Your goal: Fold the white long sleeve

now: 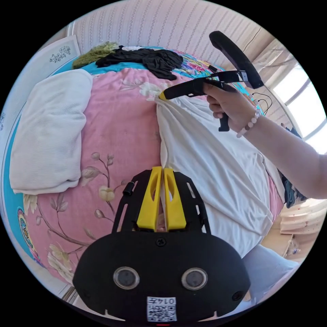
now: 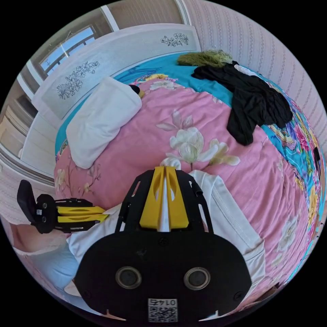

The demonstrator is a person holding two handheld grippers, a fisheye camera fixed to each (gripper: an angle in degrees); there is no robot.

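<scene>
A white long sleeve (image 1: 218, 170) is spread on a pink floral bedspread (image 1: 119, 129), from the centre toward 4 o'clock in the left gripper view. Its near edge is pinched between the closed yellow jaws of the left gripper (image 1: 163, 170) at centre. At 1 o'clock the right gripper (image 1: 162, 95), held in a hand (image 1: 228, 105), is closed on a lifted fold of the same edge.

In the right gripper view, white cloth is seen between the 2 closed jaws of the right gripper (image 2: 164, 168), and the left gripper (image 2: 104, 213) is seen at 9 o'clock, clamped on the garment's edge. A white pillow (image 2: 102, 119) lies at 10 o'clock, a black garment (image 2: 255, 102) at 2 o'clock.

The step is judged a fold-over of the held edge. Both grips should be kept level, the edge taut, and the cloth laid down evenly.
</scene>
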